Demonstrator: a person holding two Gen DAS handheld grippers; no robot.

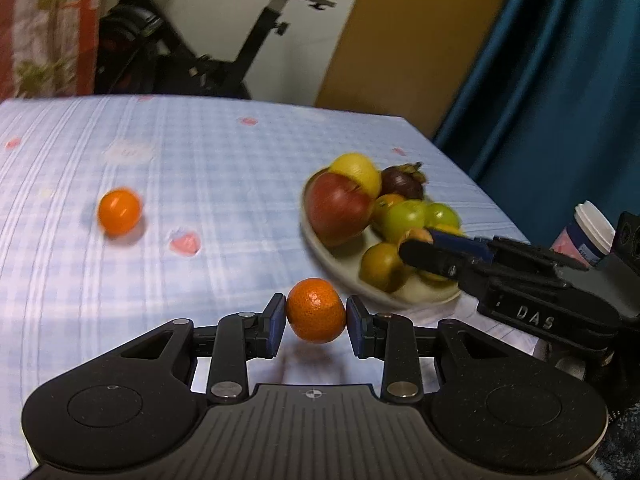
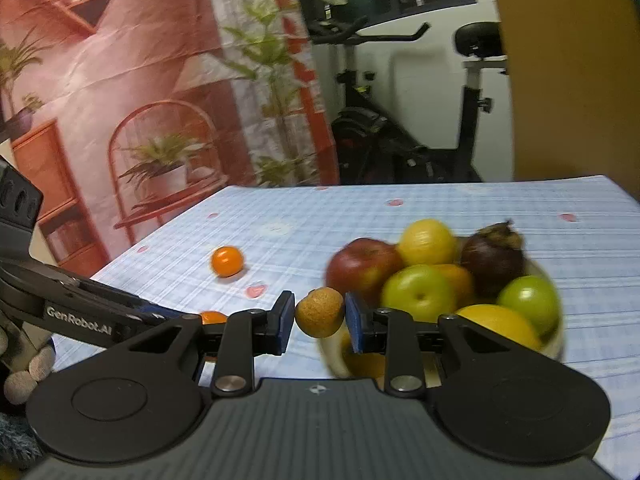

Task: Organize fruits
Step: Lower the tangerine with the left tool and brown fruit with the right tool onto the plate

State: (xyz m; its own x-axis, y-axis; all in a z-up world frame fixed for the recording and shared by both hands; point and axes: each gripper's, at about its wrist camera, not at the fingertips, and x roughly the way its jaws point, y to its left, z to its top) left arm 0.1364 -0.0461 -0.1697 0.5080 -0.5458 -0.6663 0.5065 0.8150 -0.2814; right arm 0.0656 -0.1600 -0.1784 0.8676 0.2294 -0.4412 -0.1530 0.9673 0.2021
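Note:
My left gripper (image 1: 316, 319) is shut on an orange mandarin (image 1: 316, 310), held just above the tablecloth in front of the plate (image 1: 320, 248). My right gripper (image 2: 320, 314) is shut on a small rough yellow-orange fruit (image 2: 319, 312) at the plate's near left rim (image 2: 330, 354). The plate holds a red apple (image 2: 362, 266), a lemon (image 2: 428, 242), a mangosteen (image 2: 494, 256), green apples (image 2: 418, 292) and oranges (image 2: 500, 326). A loose orange (image 1: 119, 211) lies on the cloth to the left; it also shows in the right wrist view (image 2: 227, 261).
The table has a blue checked cloth (image 1: 200, 152). A paper cup (image 1: 586, 234) stands at the right edge behind the right gripper's body (image 1: 520, 280). An exercise bike (image 1: 180, 48) and a teal curtain (image 1: 560, 80) stand beyond the table.

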